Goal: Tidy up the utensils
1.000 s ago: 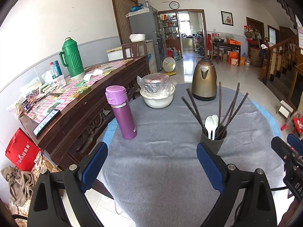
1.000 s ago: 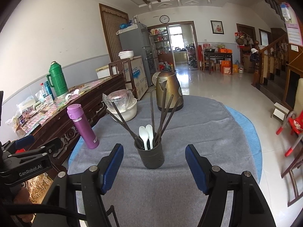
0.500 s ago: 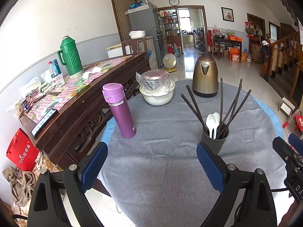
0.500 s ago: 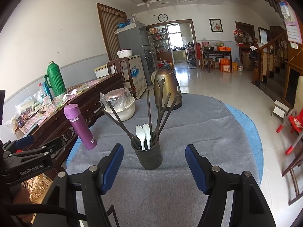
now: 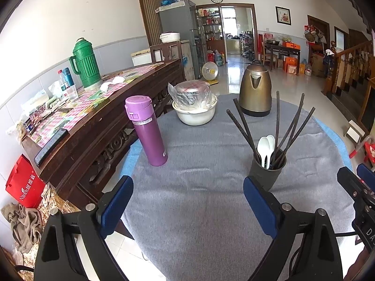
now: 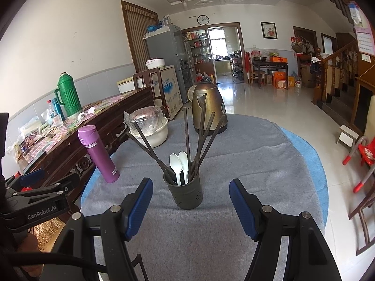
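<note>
Two grippers were up and both sat empty. My right gripper point(image 6: 191, 207) had its jaws spread wide, blue pads on either side of the dark round perforated utensil holder point(image 6: 186, 193) but set back from it, nothing touching. My left gripper point(image 5: 187, 205) had its jaws just as wide, over bare grey cloth; the holder point(image 5: 267, 172) stood just beyond its right finger point(image 5: 260, 207), apart from it.

The holder stood upright near the front of the round table with the grey felt cover point(image 6: 253, 154). Inside it I saw several long dark chopsticks point(image 6: 201, 138) fanned out and leaning on the rim, plus two white plastic spoons point(image 6: 179, 165) bowl-up, side by side at the middle.

Left of the holder, well apart, stood a purple cylindrical thermos bottle point(image 6: 98, 154), upright. Further back were a white bowl with a plastic-wrapped metal lid point(image 6: 150, 126) and a bronze-coloured electric kettle point(image 6: 208, 109), the kettle right of the bowl, both clear of the holder.

Beside the table on the left ran a dark wooden sideboard point(image 5: 93, 126) carrying a green ribbed vacuum flask point(image 5: 84, 66). From the right wrist view I caught the left gripper's black frame at the lower left edge.
</note>
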Action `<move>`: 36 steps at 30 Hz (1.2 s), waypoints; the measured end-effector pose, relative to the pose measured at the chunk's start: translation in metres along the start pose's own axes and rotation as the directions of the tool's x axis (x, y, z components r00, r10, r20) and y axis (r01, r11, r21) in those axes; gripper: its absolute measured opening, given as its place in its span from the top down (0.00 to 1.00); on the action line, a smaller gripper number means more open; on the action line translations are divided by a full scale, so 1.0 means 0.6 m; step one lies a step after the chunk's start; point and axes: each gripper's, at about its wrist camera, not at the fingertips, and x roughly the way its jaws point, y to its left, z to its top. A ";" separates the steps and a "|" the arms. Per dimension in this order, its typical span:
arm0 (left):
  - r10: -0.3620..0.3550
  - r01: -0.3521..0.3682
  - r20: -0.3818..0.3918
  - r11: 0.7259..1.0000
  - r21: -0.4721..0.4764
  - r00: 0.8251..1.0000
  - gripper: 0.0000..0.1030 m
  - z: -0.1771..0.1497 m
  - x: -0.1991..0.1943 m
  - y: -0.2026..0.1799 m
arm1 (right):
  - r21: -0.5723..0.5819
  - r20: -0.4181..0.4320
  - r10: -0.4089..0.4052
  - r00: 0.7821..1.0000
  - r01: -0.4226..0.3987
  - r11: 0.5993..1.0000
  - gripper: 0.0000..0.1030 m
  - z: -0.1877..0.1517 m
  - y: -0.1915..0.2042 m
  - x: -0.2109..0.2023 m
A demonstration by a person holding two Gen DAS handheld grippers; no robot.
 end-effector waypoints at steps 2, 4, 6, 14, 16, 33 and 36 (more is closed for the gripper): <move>-0.001 0.001 0.000 1.000 -0.004 1.000 0.08 0.000 0.001 0.002 | 0.000 0.000 0.002 1.000 -0.002 1.000 0.31 0.000 0.000 0.000; -0.003 0.003 0.000 1.000 -0.007 1.000 0.08 0.000 0.001 0.004 | -0.003 -0.001 0.001 1.000 -0.001 1.000 0.31 0.002 0.005 0.001; -0.004 0.004 0.000 1.000 -0.014 1.000 0.08 0.000 0.001 0.008 | -0.006 -0.002 0.001 1.000 -0.001 1.000 0.31 0.003 0.009 0.003; -0.012 0.012 0.005 1.000 -0.027 1.000 0.08 -0.001 0.001 0.020 | -0.027 0.010 0.002 1.000 -0.002 1.000 0.31 0.007 0.029 -0.001; -0.014 0.014 0.008 0.999 -0.030 1.000 0.08 -0.001 0.000 0.023 | -0.036 0.015 0.001 1.000 0.000 0.999 0.31 0.009 0.035 -0.001; -0.008 0.009 0.010 0.999 -0.037 1.000 0.08 0.000 0.007 0.031 | -0.072 0.036 -0.004 0.999 0.006 0.997 0.31 0.017 0.053 0.000; -0.007 0.007 0.009 0.999 -0.032 1.000 0.08 0.002 0.012 0.027 | -0.068 0.032 -0.002 0.999 0.005 0.998 0.31 0.019 0.051 0.007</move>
